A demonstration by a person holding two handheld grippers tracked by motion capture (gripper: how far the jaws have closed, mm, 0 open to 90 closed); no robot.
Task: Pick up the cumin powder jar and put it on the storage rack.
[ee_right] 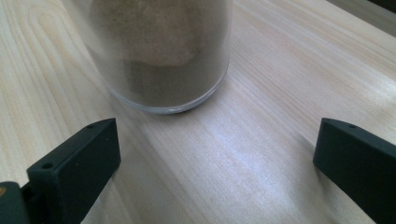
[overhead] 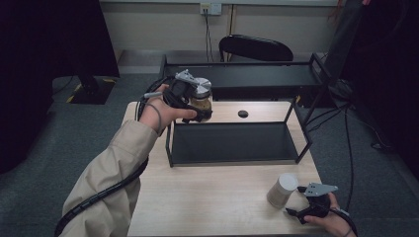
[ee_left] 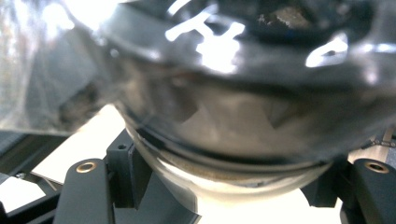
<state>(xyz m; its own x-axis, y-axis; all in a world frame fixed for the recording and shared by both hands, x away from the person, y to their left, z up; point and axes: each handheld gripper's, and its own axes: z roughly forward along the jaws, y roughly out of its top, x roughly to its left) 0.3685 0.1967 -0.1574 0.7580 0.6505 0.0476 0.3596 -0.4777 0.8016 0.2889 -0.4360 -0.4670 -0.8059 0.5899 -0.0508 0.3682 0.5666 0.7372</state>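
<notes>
Room: dim space, grey carpet, black chair [overhead: 256,48] top centre, wall socket above it.
Table: light wood table [overhead: 217,197] across the middle and bottom of the high view, my forearms coming in from the bottom edge.
Rack: black metal shelf frame [overhead: 232,142] sitting mid-table, open on top, dark bottom panel.
Left gripper: left gripper [overhead: 200,106] is up in the upper-left part of the high view, above the rack's back-left corner. Jaws clamped on either side of the glass jar [overhead: 200,98], which has a silver lid and brownish stuff inside. In the left gripper view the jar [ee_left: 233,116] bulges between both black jaws, so yeah, it's held, off the table.
Right gripper: right gripper [overhead: 301,213] down in the lower right, jaws spread wide, nothing in them. Second jar [overhead: 281,190] with a pale lid stands just ahead of it; in the right gripper view its base [ee_right: 163,70] sits on the wood beyond the jaw tips, not touching.
Risk: my guess, the grip looks low on the jar's curved glass, so it could slip or tip if I swing it fast. Could also clip the rack's top rail.
Writing: no label or brand I can read anywhere.
</notes>
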